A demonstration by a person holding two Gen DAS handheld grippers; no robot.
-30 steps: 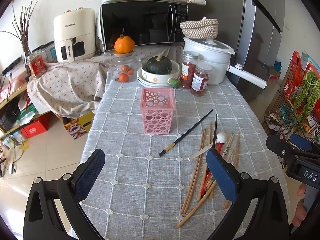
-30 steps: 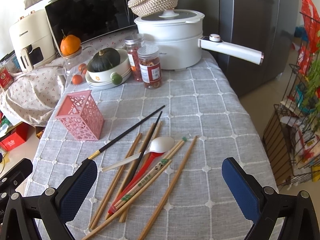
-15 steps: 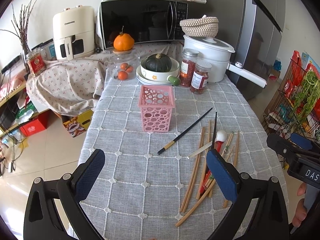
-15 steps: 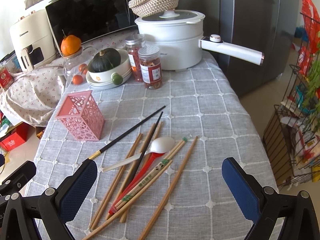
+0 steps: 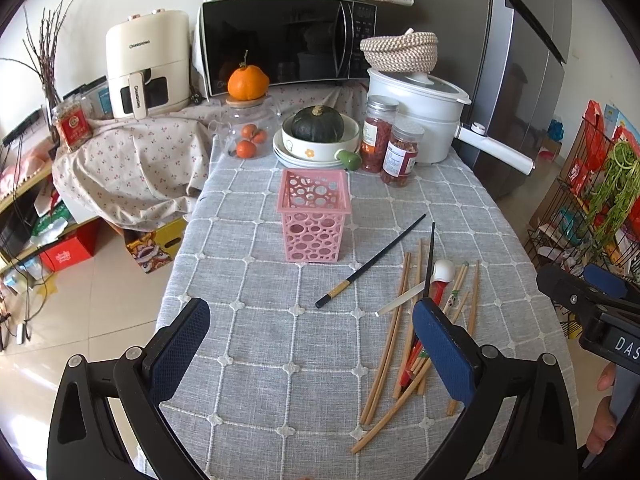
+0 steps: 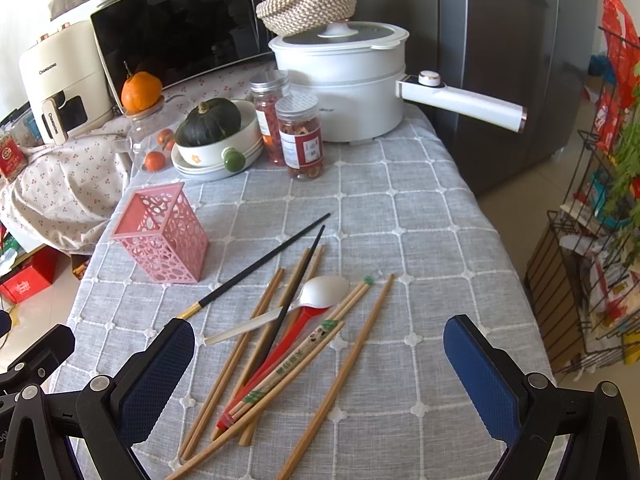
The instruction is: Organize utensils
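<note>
Both grippers spread and empty, left gripper (image 5: 311,340) facing pink holder (image 5: 314,216) upright at table centre, right gripper (image 6: 319,360) over crossed chopsticks (image 6: 256,344) and spoons (image 6: 320,294) just right of it; likely to drag or scatter neighbours when pinching one from the overlapping pile.

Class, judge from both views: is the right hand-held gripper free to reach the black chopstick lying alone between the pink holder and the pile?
Probably yes. The right hand-held gripper is open and empty, the black chopstick lies bare on the cloth, and nothing stands between them; the pink holder sits off to the side.
</note>
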